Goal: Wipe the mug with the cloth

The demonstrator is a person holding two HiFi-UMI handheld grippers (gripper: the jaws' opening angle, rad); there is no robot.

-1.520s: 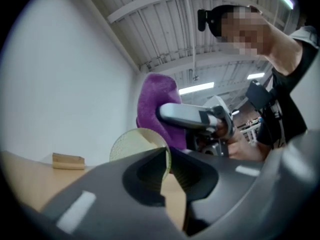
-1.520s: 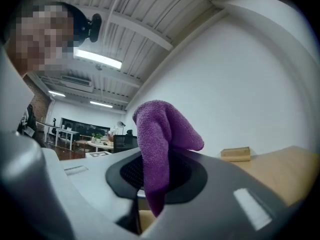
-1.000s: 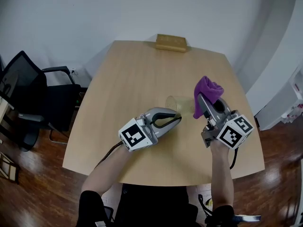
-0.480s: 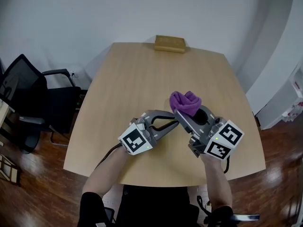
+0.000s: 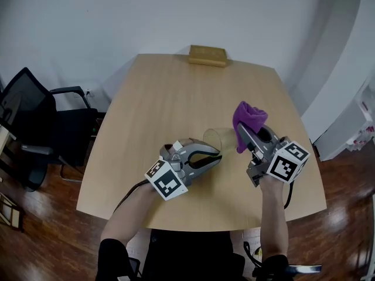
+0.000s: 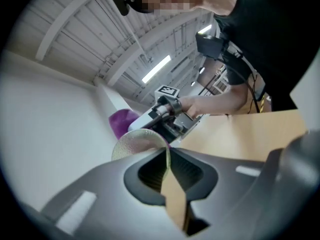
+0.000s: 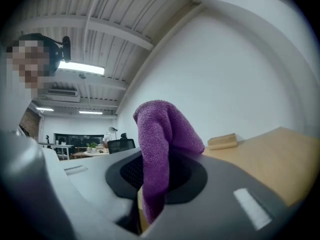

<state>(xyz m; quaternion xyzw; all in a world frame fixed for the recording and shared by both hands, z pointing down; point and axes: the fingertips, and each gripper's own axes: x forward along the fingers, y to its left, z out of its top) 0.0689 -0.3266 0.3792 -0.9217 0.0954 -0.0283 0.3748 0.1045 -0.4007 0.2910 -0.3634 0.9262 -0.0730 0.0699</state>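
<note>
A clear, yellowish mug [image 5: 215,137] lies tilted on its side above the table, and my left gripper [image 5: 215,155] is shut on its wall. In the left gripper view the mug's rim [image 6: 136,142] runs down between the two jaws of the left gripper [image 6: 167,160]. My right gripper [image 5: 241,131] is shut on a purple cloth [image 5: 248,116], just right of the mug and apart from it. The cloth [image 7: 161,134] stands up in a fold out of the right gripper [image 7: 149,185]. From the left gripper view the cloth [image 6: 121,122] shows behind the mug.
The wooden table [image 5: 158,98] carries a small wooden block [image 5: 207,55] at its far edge, also visible as the block [image 7: 222,141] in the right gripper view. A black office chair [image 5: 35,122] stands to the table's left. Wooden floor surrounds the table.
The right gripper with the cloth swung left over the mug, then back out to the right. The left gripper has rolled and sunk slightly with the mug.
</note>
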